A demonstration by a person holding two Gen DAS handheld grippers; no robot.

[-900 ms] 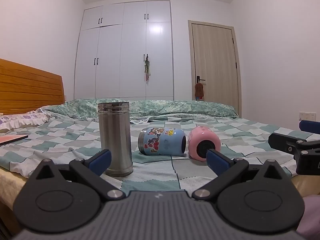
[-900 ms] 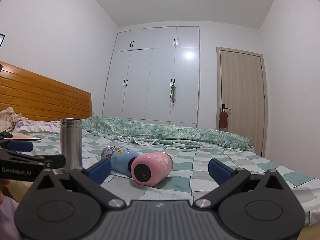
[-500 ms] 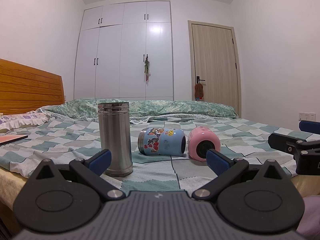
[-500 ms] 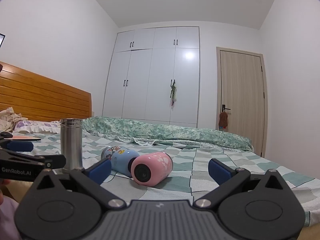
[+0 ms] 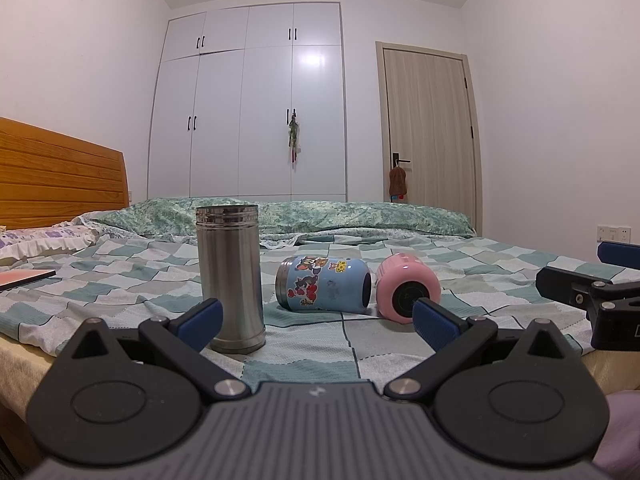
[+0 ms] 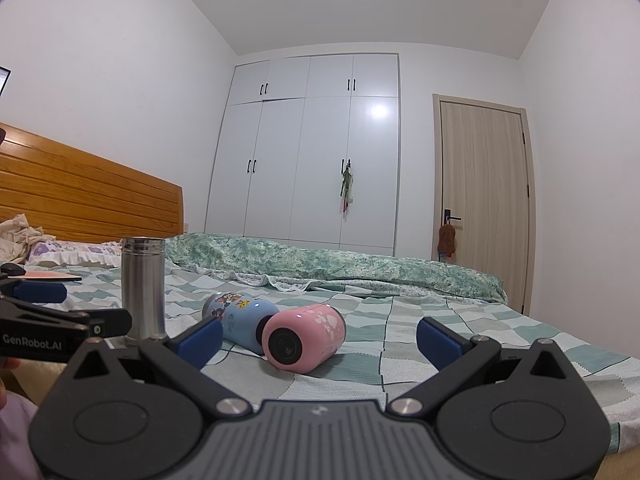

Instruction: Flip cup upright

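A steel cup (image 5: 231,276) stands upright on the checked bed cover. A blue cartoon cup (image 5: 323,284) lies on its side to its right, and a pink cup (image 5: 407,292) lies on its side beside that, base toward me. In the right wrist view the steel cup (image 6: 143,288), blue cup (image 6: 238,320) and pink cup (image 6: 304,338) show in the same order. My left gripper (image 5: 316,318) is open and empty, short of the cups. My right gripper (image 6: 320,336) is open and empty, near the bed edge, facing the pink cup.
The bed (image 5: 120,280) has a wooden headboard (image 5: 60,176) on the left, pillows and a flat pink item (image 5: 24,278) there. A folded green quilt (image 5: 340,216) lies behind the cups. The right gripper shows at the right edge (image 5: 592,292) of the left wrist view.
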